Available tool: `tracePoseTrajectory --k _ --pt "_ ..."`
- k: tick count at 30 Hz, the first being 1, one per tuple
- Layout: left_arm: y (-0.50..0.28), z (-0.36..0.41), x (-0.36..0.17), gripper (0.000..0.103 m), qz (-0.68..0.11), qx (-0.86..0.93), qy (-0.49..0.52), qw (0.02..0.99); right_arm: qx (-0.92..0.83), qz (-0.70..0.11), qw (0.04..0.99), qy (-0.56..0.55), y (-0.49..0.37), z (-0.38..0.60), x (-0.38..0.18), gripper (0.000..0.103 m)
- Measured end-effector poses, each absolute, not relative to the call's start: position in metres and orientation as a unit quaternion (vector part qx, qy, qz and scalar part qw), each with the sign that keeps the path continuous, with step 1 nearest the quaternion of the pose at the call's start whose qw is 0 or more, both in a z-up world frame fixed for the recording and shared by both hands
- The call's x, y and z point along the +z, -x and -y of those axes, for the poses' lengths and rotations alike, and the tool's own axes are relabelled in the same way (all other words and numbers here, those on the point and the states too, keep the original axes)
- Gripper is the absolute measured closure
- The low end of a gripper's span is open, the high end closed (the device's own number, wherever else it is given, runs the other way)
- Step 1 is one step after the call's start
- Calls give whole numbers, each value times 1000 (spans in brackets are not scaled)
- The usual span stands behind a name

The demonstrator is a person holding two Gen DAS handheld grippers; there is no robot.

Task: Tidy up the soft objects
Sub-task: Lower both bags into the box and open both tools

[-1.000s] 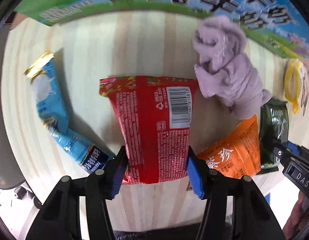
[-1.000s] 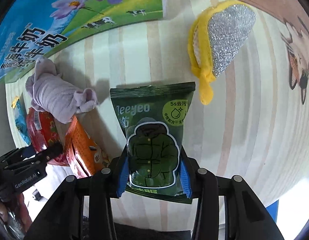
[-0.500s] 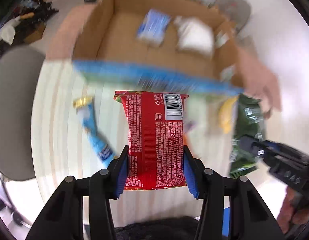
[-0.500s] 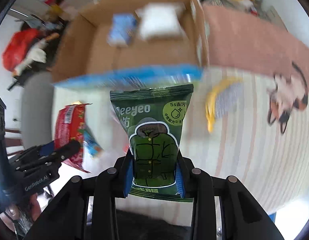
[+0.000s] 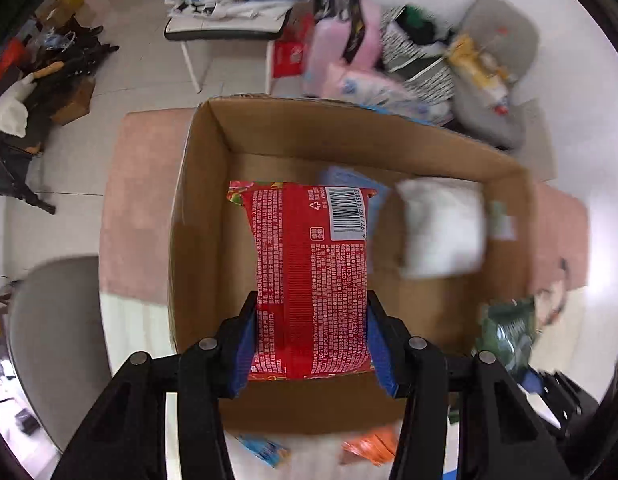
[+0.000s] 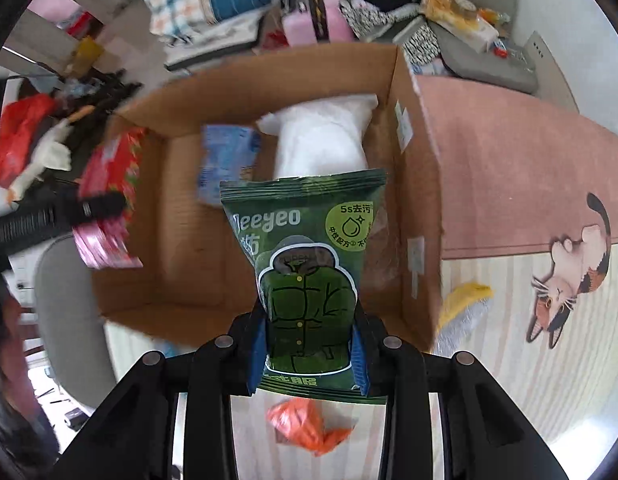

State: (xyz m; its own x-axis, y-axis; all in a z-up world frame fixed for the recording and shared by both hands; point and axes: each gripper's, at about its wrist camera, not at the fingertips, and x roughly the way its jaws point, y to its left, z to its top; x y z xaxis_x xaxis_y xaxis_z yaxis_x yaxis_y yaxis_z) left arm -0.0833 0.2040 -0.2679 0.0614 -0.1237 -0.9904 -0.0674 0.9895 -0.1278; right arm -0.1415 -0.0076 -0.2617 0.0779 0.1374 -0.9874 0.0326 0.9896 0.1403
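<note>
Left wrist: fingers [image 5: 311, 354] clamp red packet [image 5: 309, 276]; right fingers [image 6: 309, 354] clamp green pouch [image 6: 307, 276].

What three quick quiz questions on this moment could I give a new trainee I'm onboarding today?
1. True or false: the left gripper holds the red packet.
2. What does the right gripper hold? A) orange packet B) green packet C) yellow sponge
3. Fill in: a white pack lies inside the cardboard ___.

Key: 1 true; 2 B; 3 box.
</note>
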Motion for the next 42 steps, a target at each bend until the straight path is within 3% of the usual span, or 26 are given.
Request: tracePoseTrajectory --k 14,17,18,19,23,24,26,29,42 --pt "17 -207 -343 56 -747 13 0 664 7 -722 691 -47 100 1 -341 66" --pt "17 -206 -343 53 -752 1 19 659 0 -726 686 -48 94 0 -346 50" --pt "17 -206 -341 53 -751 -1 26 660 3 -728 683 -58 93 1 -346 37" --pt "18 -206 -337 47 -749 -4 30 662 8 -728 681 -75 92 2 -344 31" --pt "25 -206 -315 33 -733 -15 34 680 19 -721 689 -77 88 -1 -327 24" --pt "29 -207 -306 30 -728 -19 42 684 25 -721 688 -78 88 -4 -322 18" --pt "40 -209 -289 14 -713 -26 53 698 32 -723 687 -75 88 -8 -312 12" --pt "59 -205 -273 4 -699 -41 53 712 31 -710 701 -50 89 -13 -299 0" --pt "150 -205 -237 4 -652 -36 48 756 13 -660 751 -9 141 -20 -241 0"
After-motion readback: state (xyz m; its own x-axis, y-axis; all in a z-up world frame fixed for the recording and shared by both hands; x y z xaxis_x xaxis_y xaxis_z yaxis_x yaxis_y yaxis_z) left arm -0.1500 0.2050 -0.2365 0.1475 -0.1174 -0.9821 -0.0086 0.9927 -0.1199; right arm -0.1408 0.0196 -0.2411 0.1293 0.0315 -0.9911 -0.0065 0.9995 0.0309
